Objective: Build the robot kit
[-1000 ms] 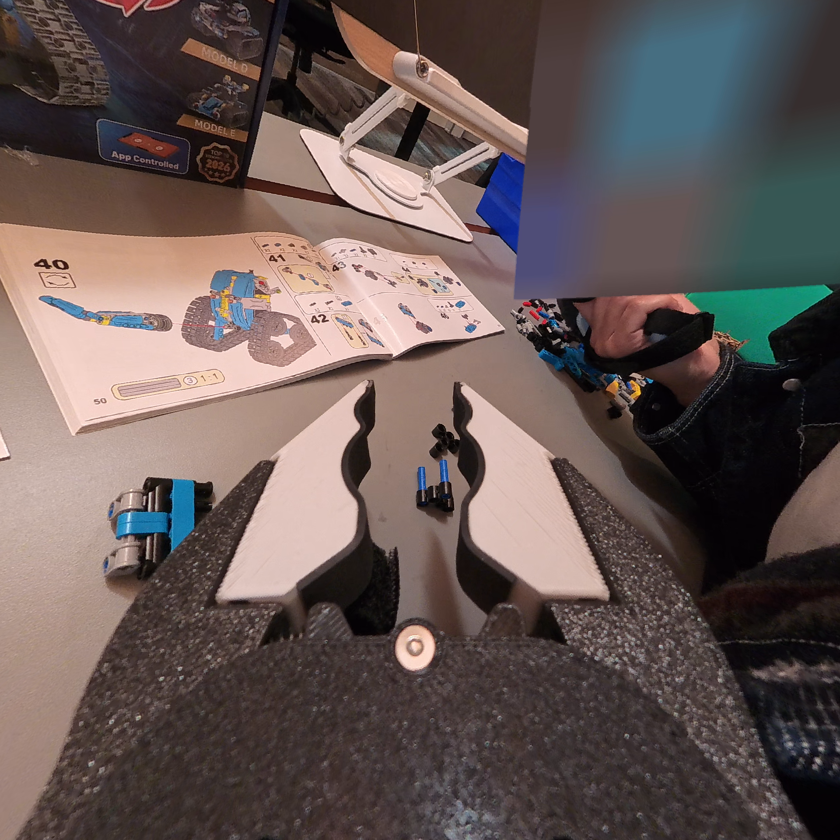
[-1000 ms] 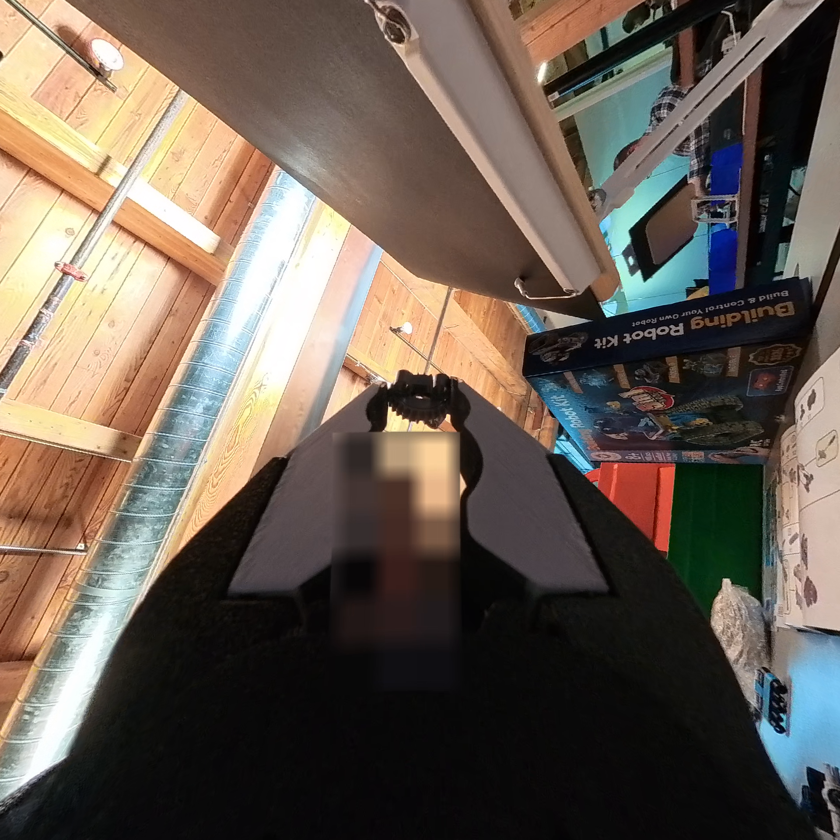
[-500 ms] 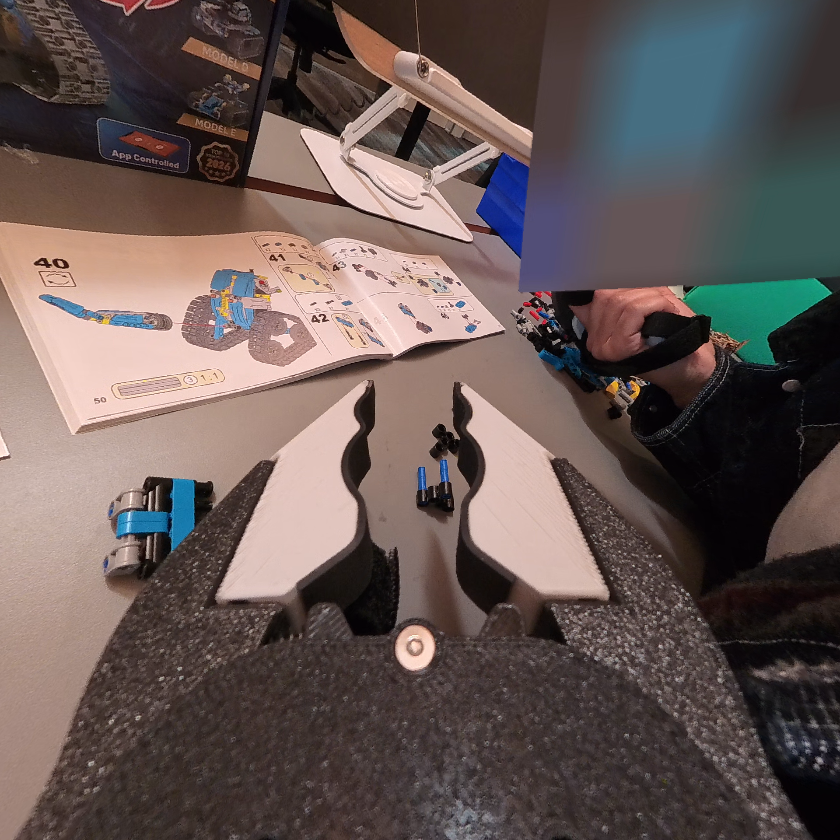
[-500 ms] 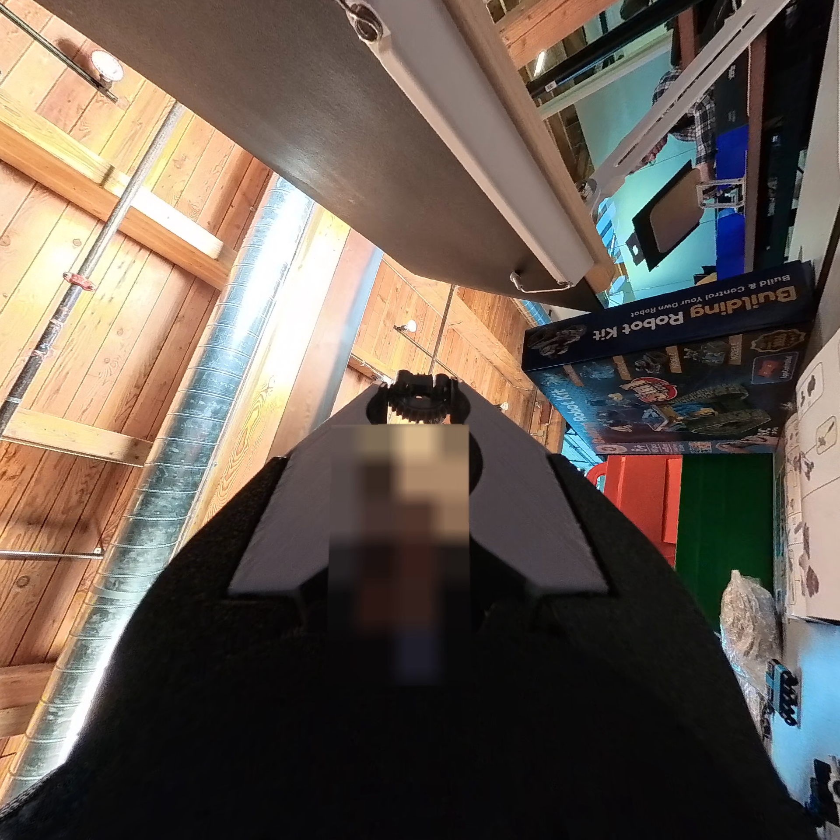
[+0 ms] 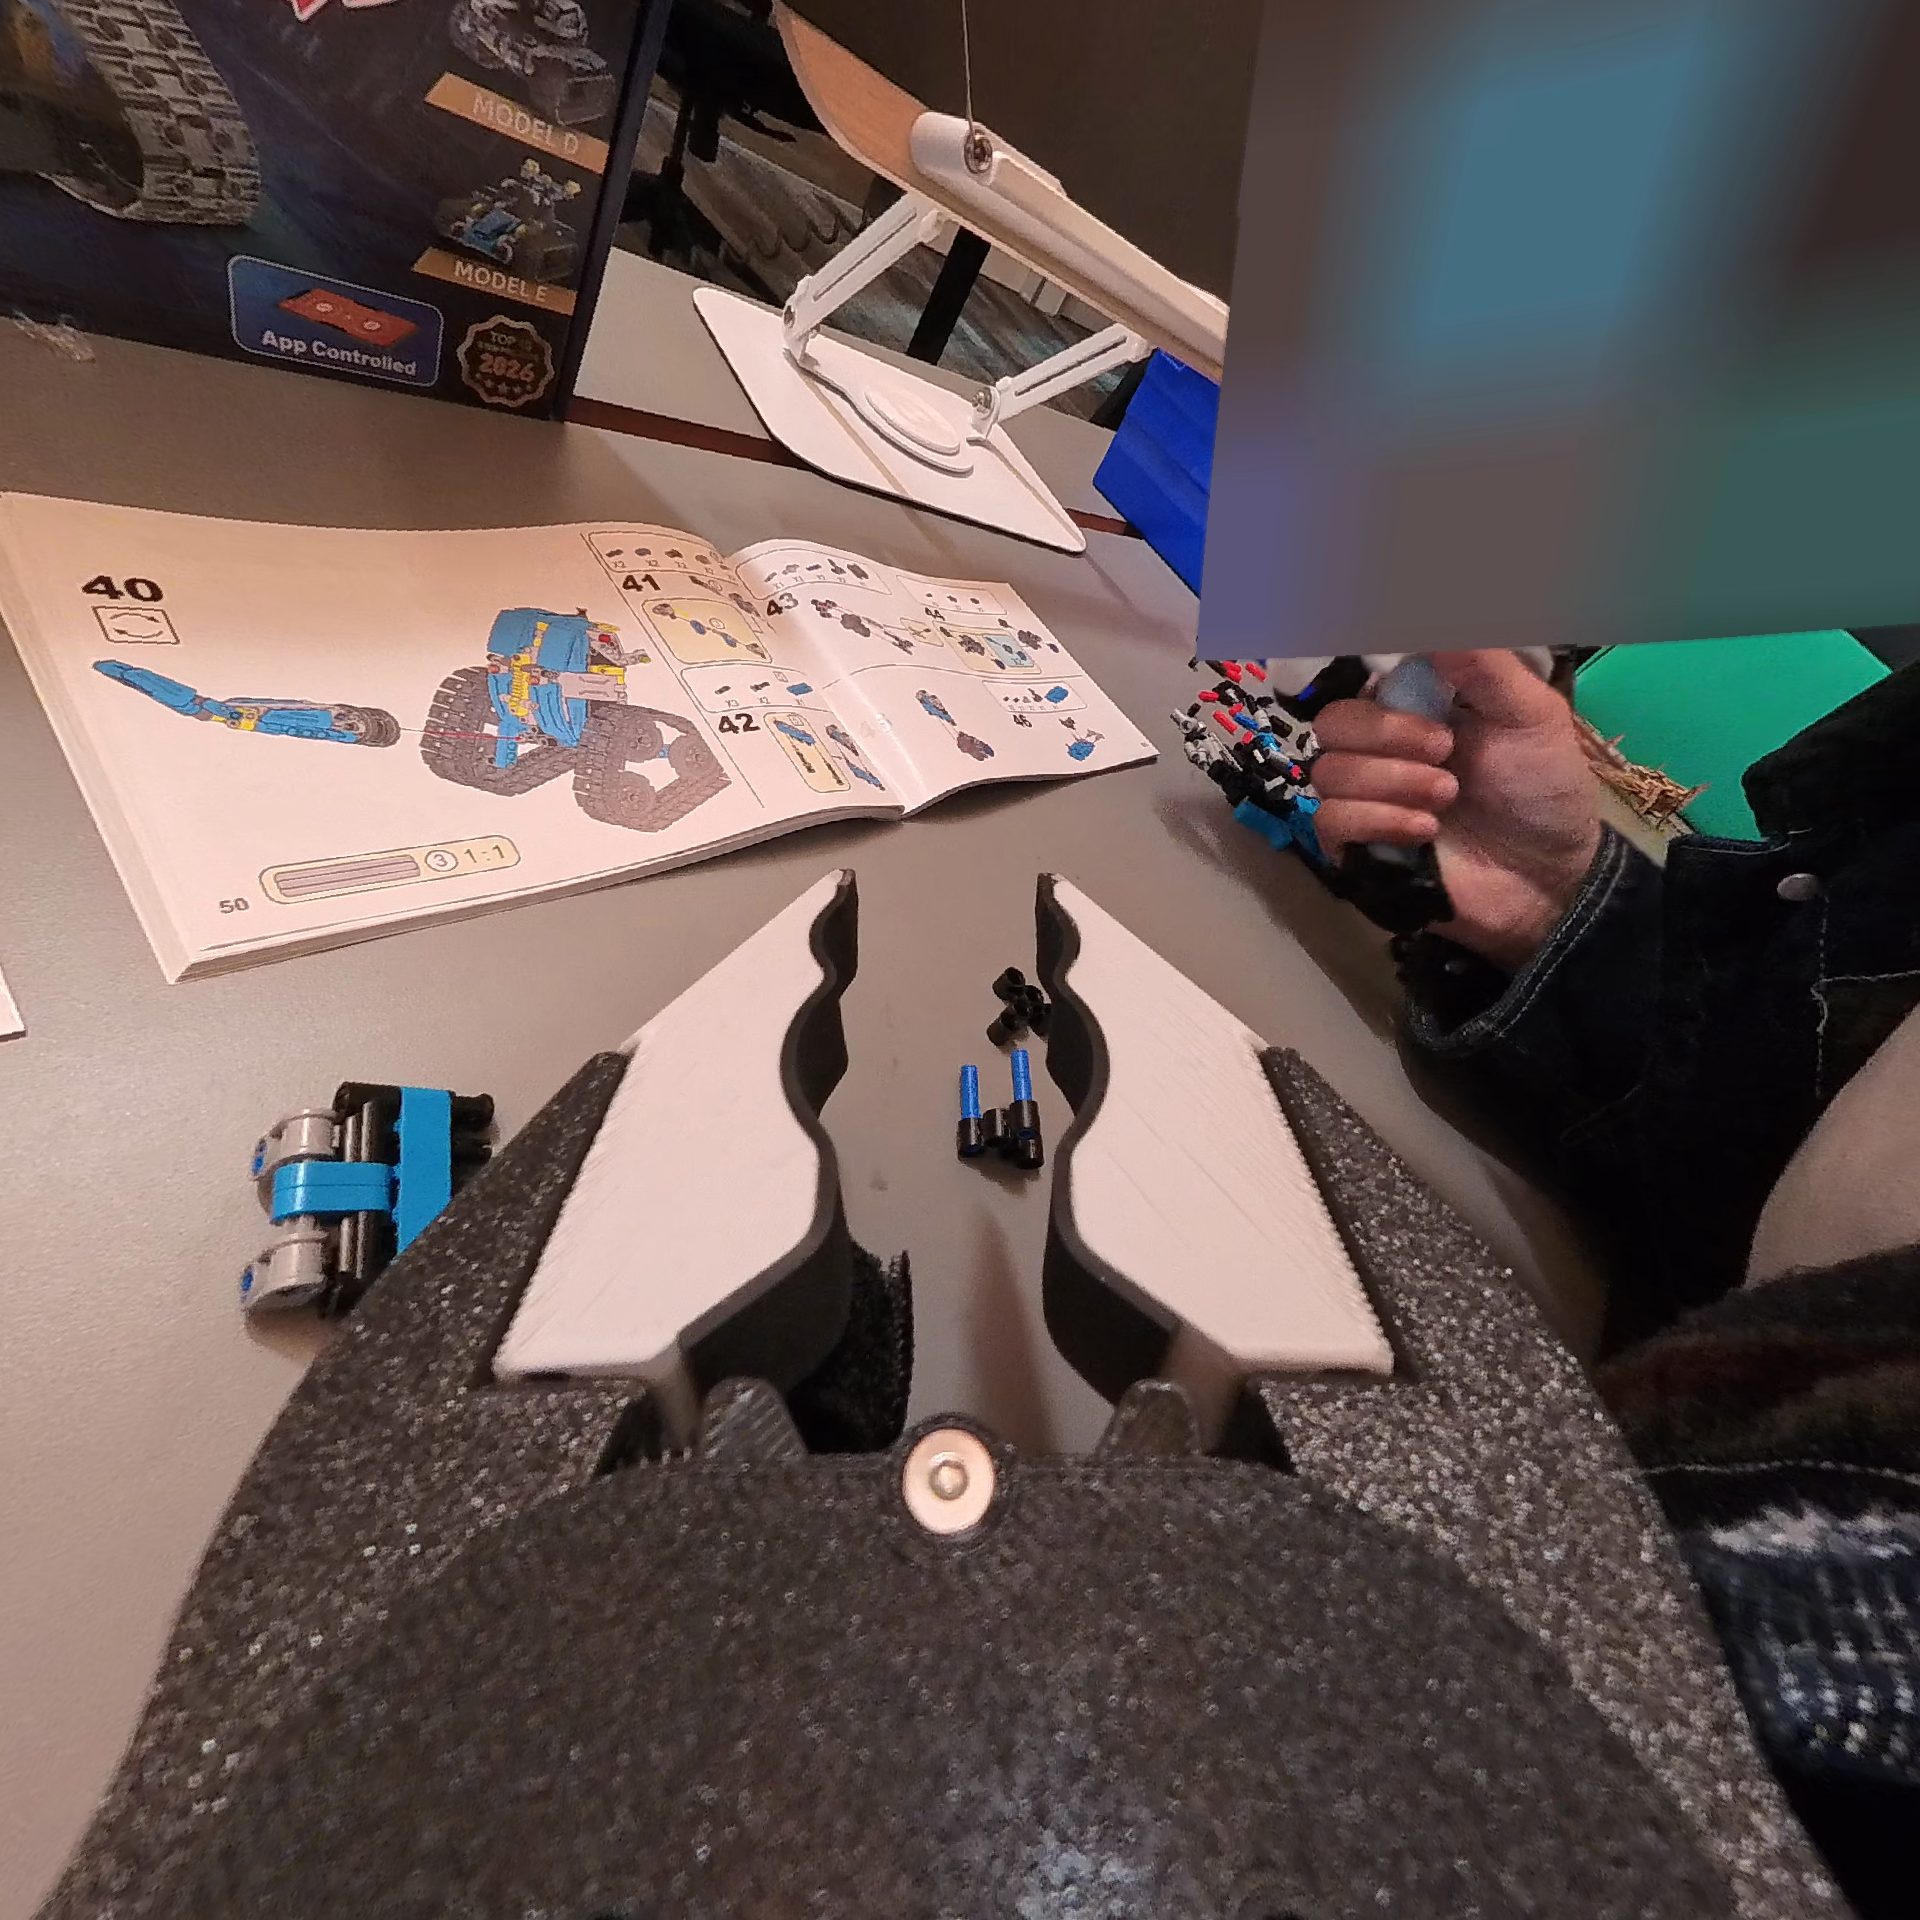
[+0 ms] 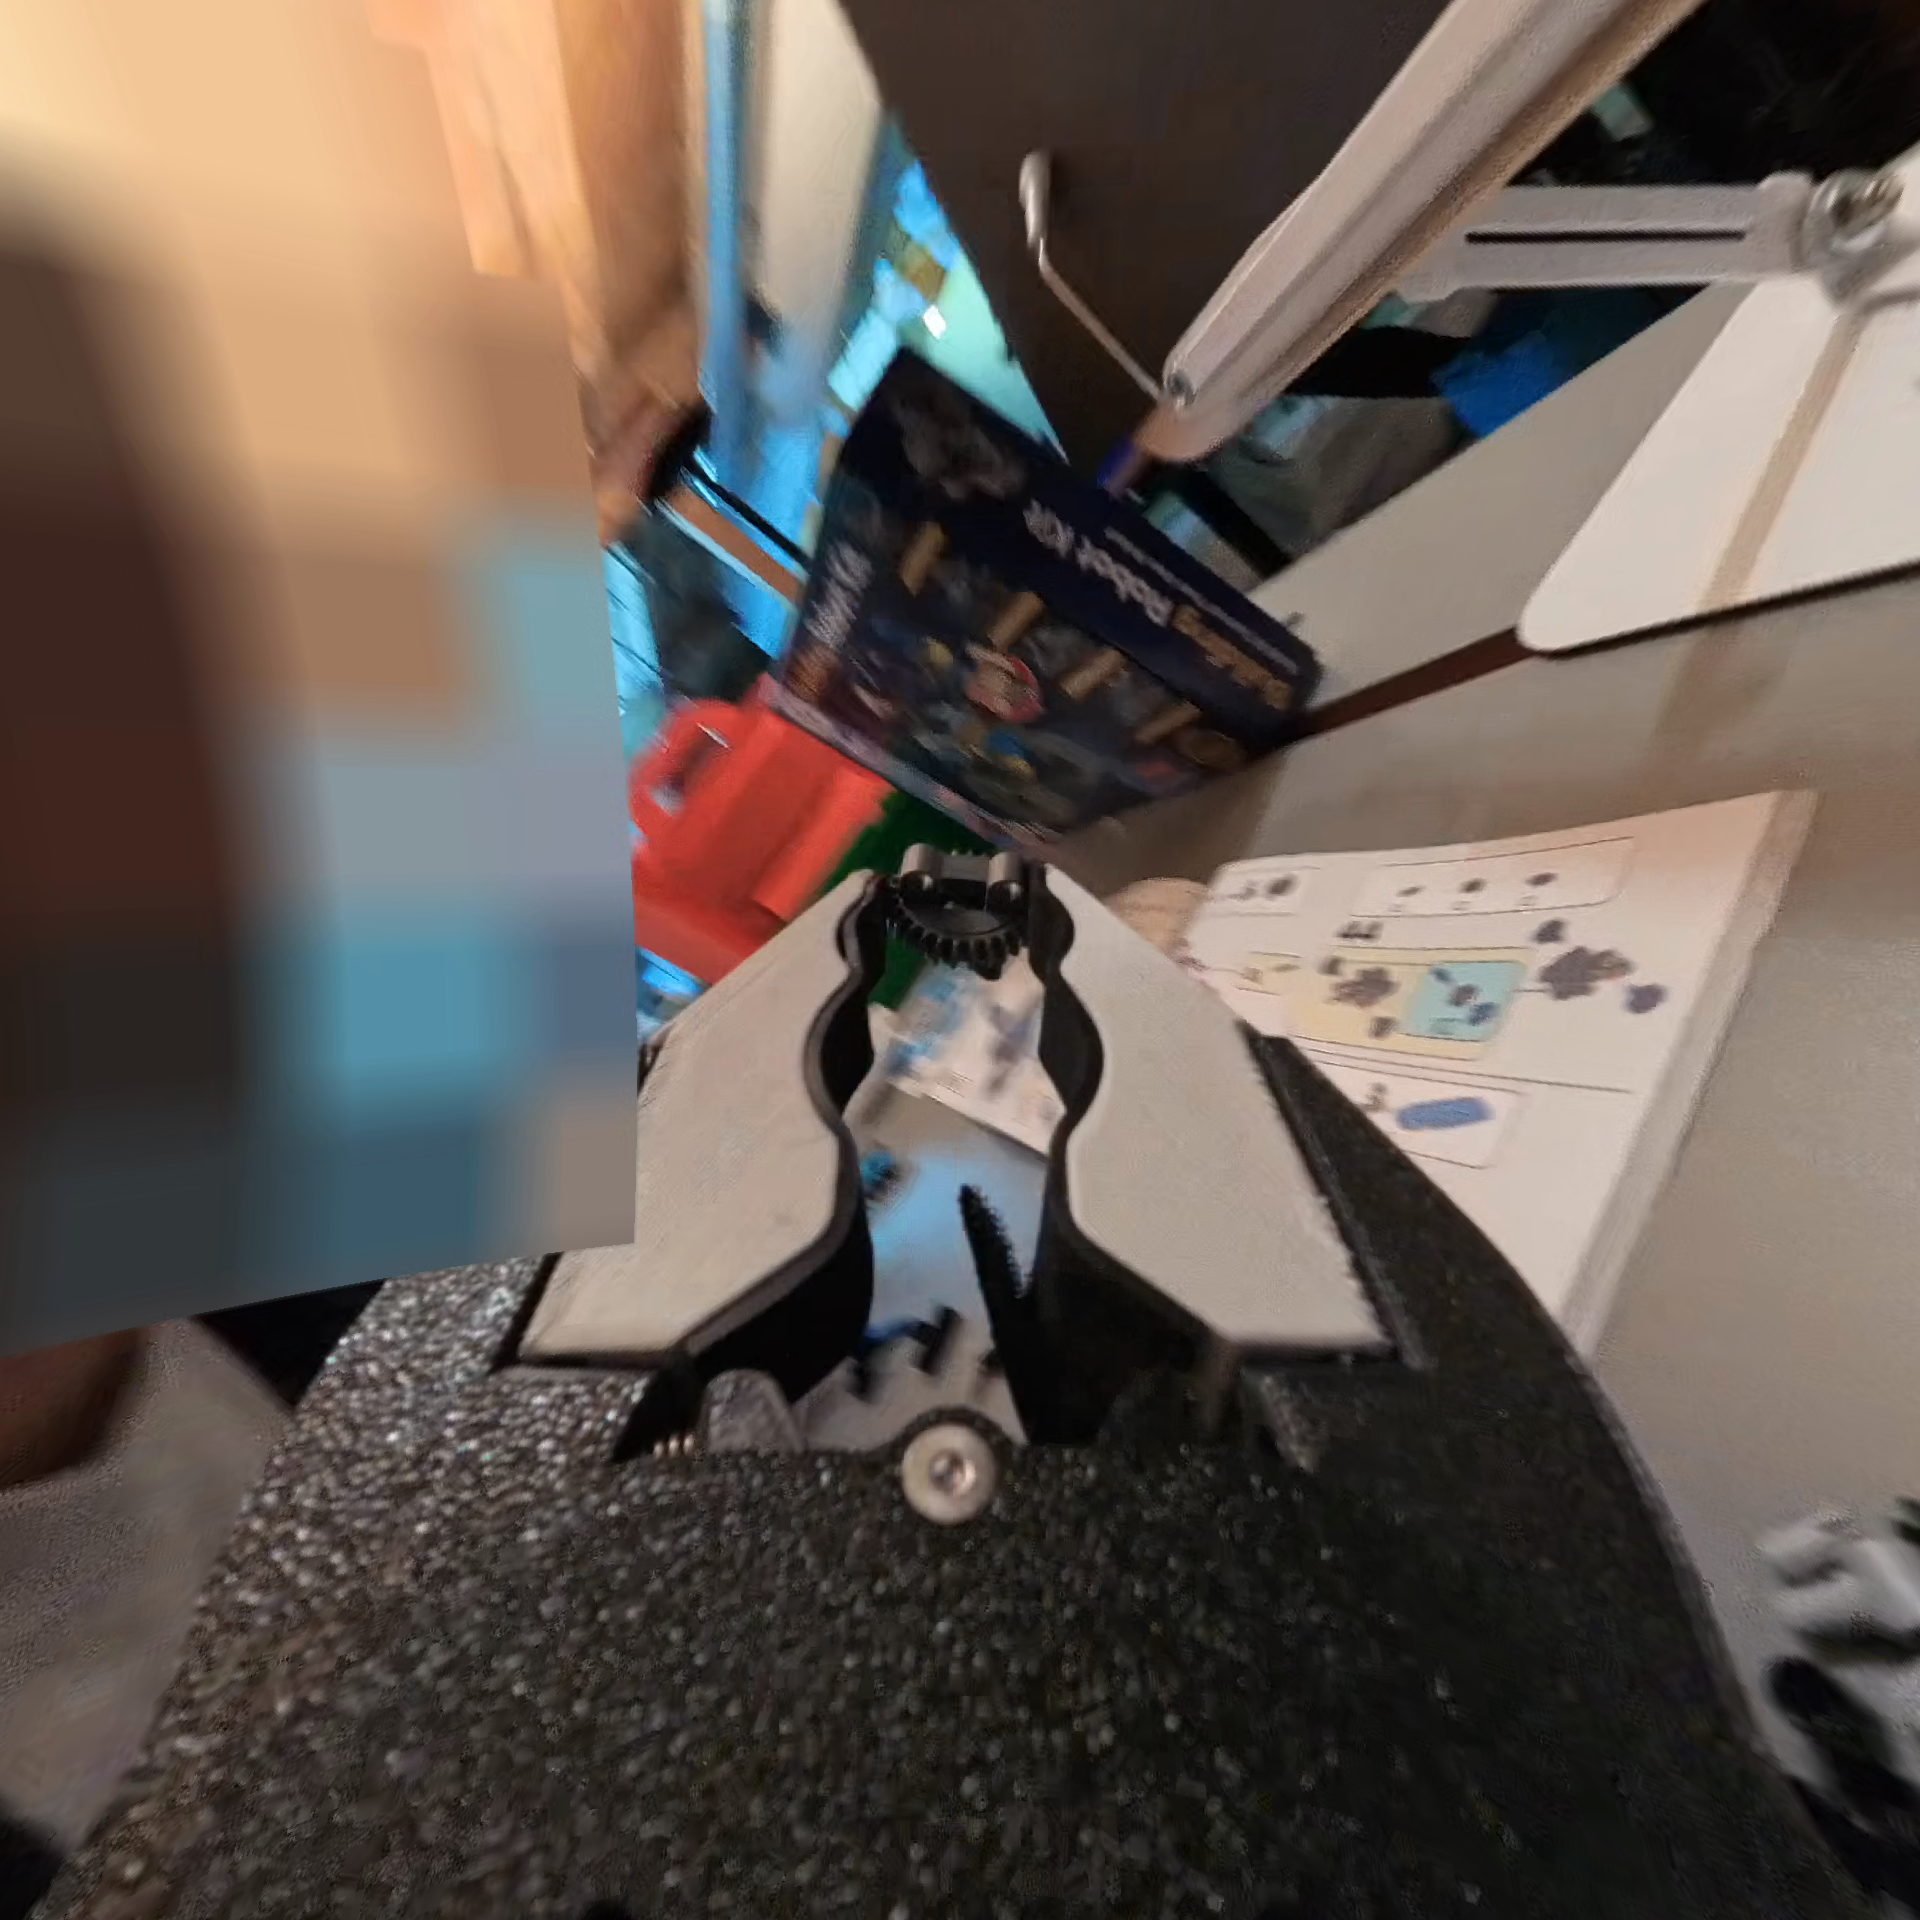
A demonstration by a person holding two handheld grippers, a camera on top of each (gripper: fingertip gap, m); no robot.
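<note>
Left gripper (image 5: 945,899) sat spread and empty over the pins (image 5: 1000,1117) on the table (image 5: 125,1434), unmoved; right gripper (image 6: 951,899), clamped on a black gear (image 6: 948,935), had swung from pointing at the ceiling down toward the booklet (image 6: 1455,997). Booklet (image 5: 499,717) and box (image 5: 312,177) carried print, left unquoted; brick block (image 5: 353,1184) just left.
</note>
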